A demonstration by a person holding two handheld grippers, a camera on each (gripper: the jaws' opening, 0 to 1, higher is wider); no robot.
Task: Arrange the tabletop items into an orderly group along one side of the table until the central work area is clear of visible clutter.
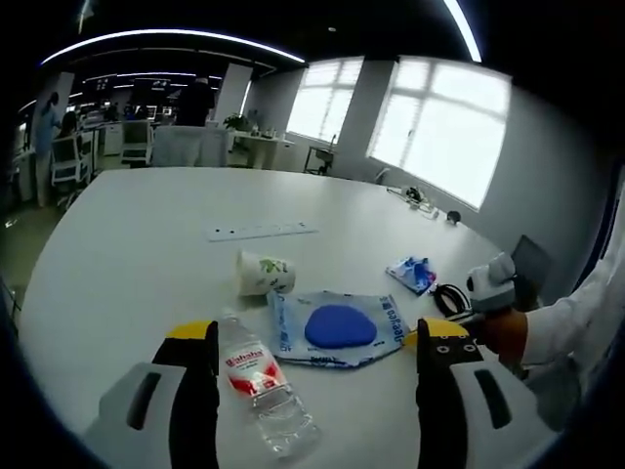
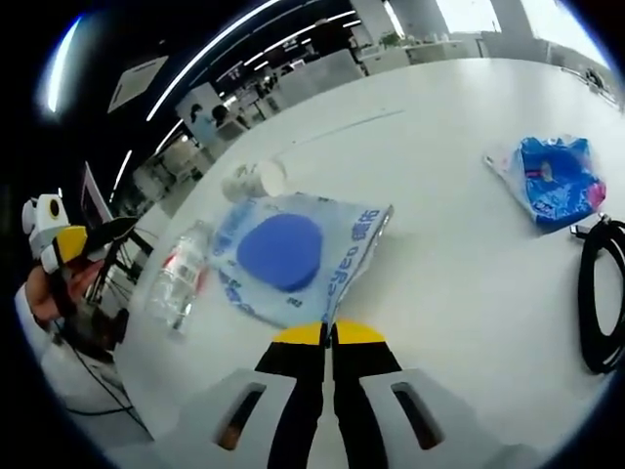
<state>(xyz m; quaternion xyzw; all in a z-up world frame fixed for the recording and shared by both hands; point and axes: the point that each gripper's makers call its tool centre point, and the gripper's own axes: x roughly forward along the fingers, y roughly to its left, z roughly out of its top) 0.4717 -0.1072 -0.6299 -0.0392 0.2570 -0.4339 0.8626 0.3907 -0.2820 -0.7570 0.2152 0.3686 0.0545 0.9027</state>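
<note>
left gripper [image 1: 317,376] jaws wide apart, bottle [image 1: 262,386] lying between, not clamped | right gripper [image 2: 332,337] jaws closed on bag [image 2: 293,256] edge, blue pad inside | cup [image 1: 264,272] tipped beyond | small blue packet [image 2: 557,176], cable [image 2: 598,293] farther

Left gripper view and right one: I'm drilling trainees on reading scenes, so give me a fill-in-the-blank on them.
1. The bottle lies on its ____.
2. The right gripper has its jaws ____.
3. The pad inside the clear bag is coloured ____.
4. The paper cup lies beyond the bag on a ____ table.

Missing words: side; shut; blue; white
</note>
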